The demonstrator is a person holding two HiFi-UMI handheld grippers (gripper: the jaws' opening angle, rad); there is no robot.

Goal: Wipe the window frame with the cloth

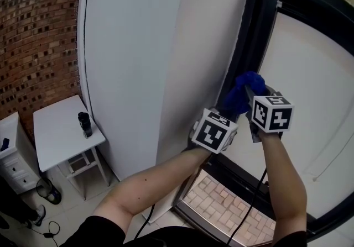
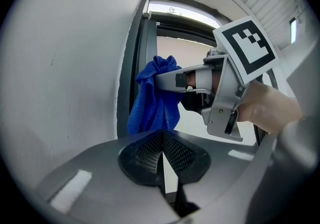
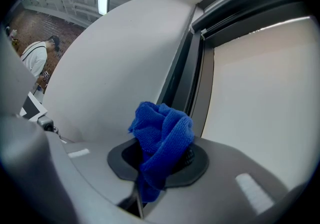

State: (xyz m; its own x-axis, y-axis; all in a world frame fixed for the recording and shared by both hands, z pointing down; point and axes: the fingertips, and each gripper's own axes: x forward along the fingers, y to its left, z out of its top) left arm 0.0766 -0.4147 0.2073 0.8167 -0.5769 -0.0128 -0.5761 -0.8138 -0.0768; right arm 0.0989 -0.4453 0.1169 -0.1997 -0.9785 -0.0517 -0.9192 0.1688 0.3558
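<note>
bunching out of the right gripper is a bright blue cloth, soft and nubbly like microfibre. it is crumpled into a loose wad, with one fold hanging down between the jaws. those jaws are closed on it: the cloth fills the gap between the dark, cross-hatched pads, and only a slim slit shows below it. in the head view the wad sits up against the dark upright of the window frame, on its wall side, and looks to be touching it. the frame is a smooth, matt, near-black profile with stepped channels. it runs between a plain white wall panel and a pale, flat surface set inside it.

the left gripper is just beside the right one, lower and toward the wall, near the cloth but apart from it. its two pads are black with a fine mesh pattern, and they meet along a thin seam with nothing between them. its smooth grey body fills the bottom of its own view. from there the right gripper's pale metal fingers reach in from the right and pinch the top of the cloth, which drapes down along the frame. each gripper carries a white cube printed with black square markers.

off to the left stand a rough red brick wall and a small square white table with a dark cylindrical container on it.
</note>
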